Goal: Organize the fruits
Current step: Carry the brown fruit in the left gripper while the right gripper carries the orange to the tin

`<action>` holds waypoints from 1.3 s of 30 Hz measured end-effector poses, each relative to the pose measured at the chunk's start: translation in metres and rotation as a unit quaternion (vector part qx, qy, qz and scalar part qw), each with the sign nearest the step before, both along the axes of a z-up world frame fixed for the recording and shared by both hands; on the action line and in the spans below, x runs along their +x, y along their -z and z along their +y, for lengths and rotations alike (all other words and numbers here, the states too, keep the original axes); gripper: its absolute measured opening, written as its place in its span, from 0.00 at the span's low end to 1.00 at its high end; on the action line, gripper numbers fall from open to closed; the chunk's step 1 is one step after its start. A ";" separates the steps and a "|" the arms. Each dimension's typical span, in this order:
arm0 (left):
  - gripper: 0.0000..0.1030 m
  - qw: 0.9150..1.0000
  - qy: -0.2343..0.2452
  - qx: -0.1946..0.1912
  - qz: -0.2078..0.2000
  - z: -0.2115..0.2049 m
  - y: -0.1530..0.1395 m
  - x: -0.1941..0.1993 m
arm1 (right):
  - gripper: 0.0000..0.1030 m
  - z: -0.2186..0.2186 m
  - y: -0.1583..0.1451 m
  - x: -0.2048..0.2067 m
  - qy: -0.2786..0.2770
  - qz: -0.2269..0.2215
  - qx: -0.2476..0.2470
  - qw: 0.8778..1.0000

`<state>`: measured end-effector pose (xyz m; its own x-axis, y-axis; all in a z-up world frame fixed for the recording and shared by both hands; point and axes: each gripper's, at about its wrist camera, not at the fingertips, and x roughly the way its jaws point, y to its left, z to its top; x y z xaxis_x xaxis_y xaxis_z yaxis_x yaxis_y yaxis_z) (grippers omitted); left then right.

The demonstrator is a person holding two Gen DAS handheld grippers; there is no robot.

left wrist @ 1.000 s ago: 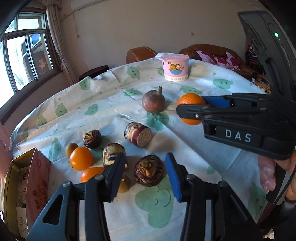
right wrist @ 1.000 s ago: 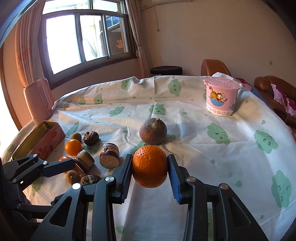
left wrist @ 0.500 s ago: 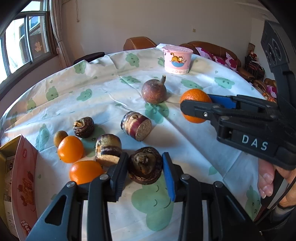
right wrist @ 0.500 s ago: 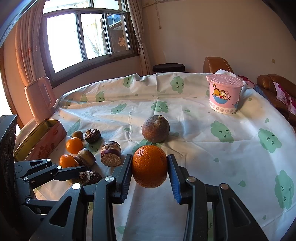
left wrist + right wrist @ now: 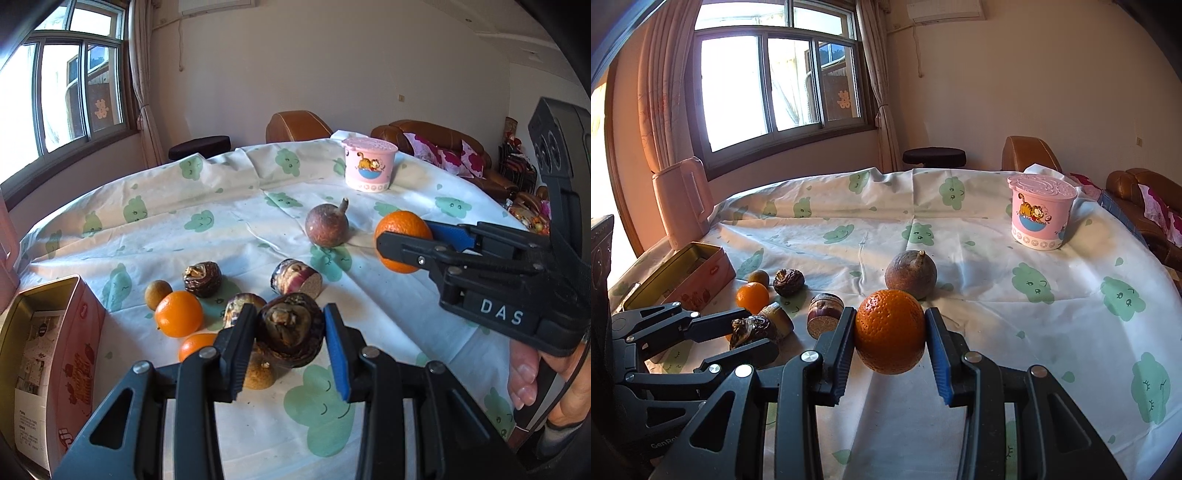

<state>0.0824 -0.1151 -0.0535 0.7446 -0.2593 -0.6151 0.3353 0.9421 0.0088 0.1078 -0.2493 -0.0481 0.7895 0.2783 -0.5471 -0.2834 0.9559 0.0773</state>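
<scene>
Left gripper [image 5: 290,332]: jaws closed on a dark, wrinkled fruit [image 5: 290,334], one pad pressed against each side. The fruit appears raised off the tablecloth [image 5: 229,218]; its shadow falls on the cloth below. In the right wrist view the same gripper [image 5: 753,334] shows at lower left with the dark fruit [image 5: 750,331] between its fingers.

Right gripper [image 5: 890,332]: jaws closed on a large orange [image 5: 889,331], pads touching both flanks. The left wrist view shows this gripper [image 5: 410,240] side-on, the orange [image 5: 400,232] at its tips; whether the orange touches the cloth cannot be told.

Just beyond the orange stands a round brown fruit [image 5: 911,274] with a stub stem, resting on the cloth. Left of it lies a cut purple piece [image 5: 824,314], cut face toward the camera. A second cut piece [image 5: 779,318] lies just beside the left gripper.

Near the left gripper: a small orange [image 5: 178,313], a second one [image 5: 195,345] partly hidden by the left finger, a small tan fruit [image 5: 158,294], another dark wrinkled fruit [image 5: 202,274], and a brown fruit [image 5: 260,374] under the held one.

An open pink tin [image 5: 48,354] sits at the table's left edge. A lidded pink cup [image 5: 1039,212] stands well apart at the far right.
</scene>
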 end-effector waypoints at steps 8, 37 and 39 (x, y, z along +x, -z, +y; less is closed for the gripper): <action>0.38 0.999 -0.019 -0.010 -0.029 0.007 -0.006 -0.007 | 0.38 0.004 -0.004 -0.009 -0.010 -0.026 -0.003 1.000; 0.38 0.994 -0.052 -0.037 -0.090 0.023 -0.017 -0.025 | 0.38 0.006 -0.013 -0.030 -0.016 -0.083 -0.003 0.996; 0.38 0.994 -0.053 -0.037 -0.093 0.023 -0.017 -0.026 | 0.38 0.006 -0.014 -0.031 -0.016 -0.086 -0.003 0.996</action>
<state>0.0568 -0.0921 -0.0364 0.8691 -0.2128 -0.4465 0.2331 0.9724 -0.0096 0.0768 -0.2435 -0.0344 0.8623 0.3023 -0.4062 -0.3227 0.9463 0.0191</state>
